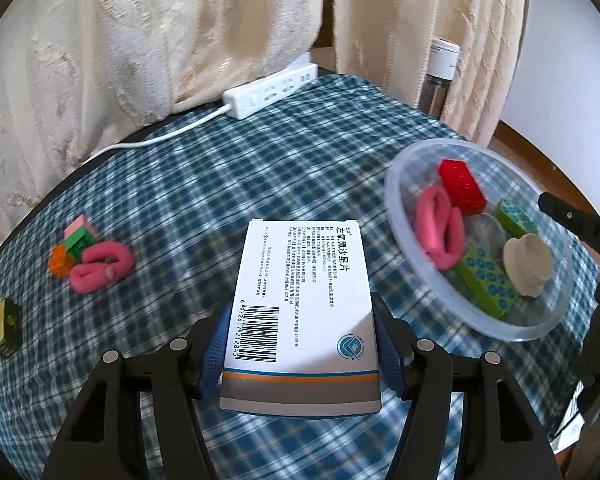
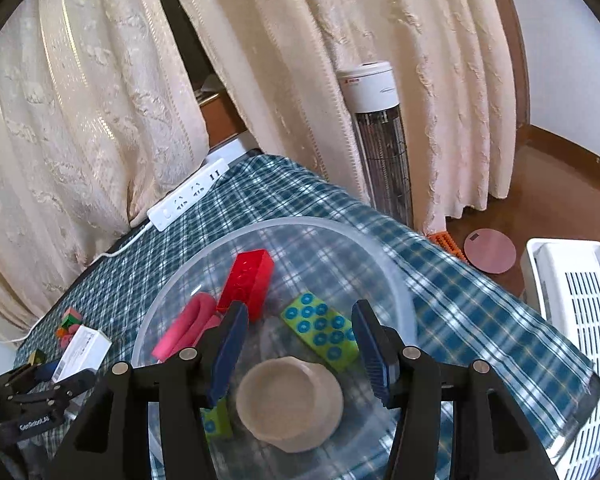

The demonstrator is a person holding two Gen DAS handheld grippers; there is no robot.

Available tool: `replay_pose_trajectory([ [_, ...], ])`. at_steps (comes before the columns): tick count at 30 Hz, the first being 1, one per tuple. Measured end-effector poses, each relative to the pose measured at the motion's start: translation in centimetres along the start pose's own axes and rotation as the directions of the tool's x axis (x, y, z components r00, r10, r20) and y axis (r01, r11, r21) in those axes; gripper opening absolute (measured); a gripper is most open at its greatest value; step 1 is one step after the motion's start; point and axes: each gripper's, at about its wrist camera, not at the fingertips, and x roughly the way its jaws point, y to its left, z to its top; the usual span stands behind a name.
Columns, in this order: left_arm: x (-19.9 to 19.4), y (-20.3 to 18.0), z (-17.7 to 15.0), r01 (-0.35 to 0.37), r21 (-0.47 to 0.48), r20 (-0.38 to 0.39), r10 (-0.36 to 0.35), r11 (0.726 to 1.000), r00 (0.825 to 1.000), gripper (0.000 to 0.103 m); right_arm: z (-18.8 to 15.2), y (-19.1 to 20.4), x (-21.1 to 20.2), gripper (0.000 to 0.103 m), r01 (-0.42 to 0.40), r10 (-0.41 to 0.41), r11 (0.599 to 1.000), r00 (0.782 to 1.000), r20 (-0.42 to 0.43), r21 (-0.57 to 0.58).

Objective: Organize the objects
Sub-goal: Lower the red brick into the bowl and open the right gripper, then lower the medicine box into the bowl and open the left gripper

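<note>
My left gripper (image 1: 302, 340) is shut on a white medicine box (image 1: 304, 296), its blue pads pressing on both long sides above the checked tablecloth. To its right stands a clear plastic bowl (image 1: 396, 184) holding a red brick (image 1: 462, 190), a pink hair tie (image 1: 438, 232), green bricks (image 1: 486, 280) and a beige round dish (image 1: 528, 266). My right gripper (image 2: 298, 320) hangs open over that bowl (image 2: 392, 280), with nothing between its pads. The beige dish (image 2: 290, 404) lies below it. Another pink hair tie (image 1: 100, 266), small stacked bricks (image 1: 74, 244) and a yellow-black block (image 1: 6, 326) lie at the left.
A white power strip (image 1: 270, 90) with its cord lies at the table's far edge, against cream curtains. Beyond the table stand a tower heater (image 2: 380, 140) and a white slatted basket (image 2: 580, 320). A pink disc (image 2: 490, 250) lies on the wooden floor.
</note>
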Motion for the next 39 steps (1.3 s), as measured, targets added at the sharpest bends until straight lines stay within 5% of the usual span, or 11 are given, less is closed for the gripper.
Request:
replay_pose_trajectory([
  [26,0.7,-8.3,3.7,0.097,0.090,0.044,-0.102,0.991,0.994,0.064,-1.1,-2.2,-0.8,0.057,-0.136,0.135,0.991,0.988,0.077,0.015],
  [39,2.8,-8.9,4.4,0.141,0.048,0.028,-0.143,0.989,0.989,0.068,-1.1,-2.8,-0.8,0.057,-0.169,0.165,0.985,0.983,0.085,0.040],
])
